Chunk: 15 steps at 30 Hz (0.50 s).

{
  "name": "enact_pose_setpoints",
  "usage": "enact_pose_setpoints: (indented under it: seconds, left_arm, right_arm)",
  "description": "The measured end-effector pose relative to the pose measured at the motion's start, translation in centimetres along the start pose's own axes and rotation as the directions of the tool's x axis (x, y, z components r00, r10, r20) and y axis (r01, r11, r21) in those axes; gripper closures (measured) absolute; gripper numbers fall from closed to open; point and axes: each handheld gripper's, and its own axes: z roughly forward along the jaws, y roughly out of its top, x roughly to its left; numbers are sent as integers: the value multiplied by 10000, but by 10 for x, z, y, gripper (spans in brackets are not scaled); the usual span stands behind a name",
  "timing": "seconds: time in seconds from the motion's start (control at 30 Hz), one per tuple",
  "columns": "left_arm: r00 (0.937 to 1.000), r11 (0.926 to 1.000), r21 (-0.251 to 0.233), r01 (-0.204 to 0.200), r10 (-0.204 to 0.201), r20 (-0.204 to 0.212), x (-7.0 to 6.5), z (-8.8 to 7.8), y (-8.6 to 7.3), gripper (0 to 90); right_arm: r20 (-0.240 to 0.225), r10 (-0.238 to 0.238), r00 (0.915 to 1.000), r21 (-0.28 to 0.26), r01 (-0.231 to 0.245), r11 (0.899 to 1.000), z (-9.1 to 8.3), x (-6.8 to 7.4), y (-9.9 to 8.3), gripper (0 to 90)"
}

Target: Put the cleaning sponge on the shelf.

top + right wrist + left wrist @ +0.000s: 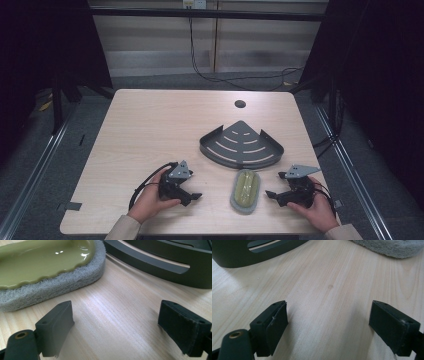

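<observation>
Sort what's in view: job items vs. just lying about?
In the job: scrub pad, corner shelf, left gripper, right gripper, both open, flanking the pad.
Lying about: black cable on the floor beyond the table.

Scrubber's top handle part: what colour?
Glossy olive green scrubber on a grey pad; clearest in the right gripper view.

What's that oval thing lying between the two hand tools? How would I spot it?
Start at the wooden table, find the dark fan-shaped metal rack, then look just nearer the person. There lies a scrubbing pad: oval, with a glossy olive-green top on a fuzzy grey base.
</observation>
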Motion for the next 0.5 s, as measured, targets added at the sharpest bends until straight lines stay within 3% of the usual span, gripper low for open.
enact_pose_setpoints:
  seconds: [0.23, 0.27, 0.33, 0.37, 0.4, 0.5]
  left_arm:
    - [10000, 10000, 13, -29, 29, 28, 0, 0, 0, 146]
    - [10000, 10000, 3, -27, 27, 24, 0, 0, 0, 146]
    - [10000, 10000, 7, -25, 25, 26, 0, 0, 0, 146]
    - [10000, 10000, 7, -27, 27, 23, 0, 0, 0, 146]
    - [10000, 10000, 4, -20, 20, 25, 0, 0, 0, 146]
    - [10000, 10000, 2, -27, 27, 28, 0, 0, 0, 146]
  right_arm:
    - [241, 297, 9993, 1314, -326, 9908, -5, 0, 12, 167]
    - [237, 450, 9987, 1753, -485, 9833, -7, 1, 16, 181]
    - [215, 567, 9982, 1865, -597, 9806, -8, 1, 17, 184]
    - [175, 934, 9955, 2175, -949, 9714, -10, 1, 20, 190]
    - [175, 934, 9955, 2175, -949, 9714, -10, 1, 20, 190]
    - [211, 1414, 9897, 2475, -1422, 9584, -16, 3, 28, 213]
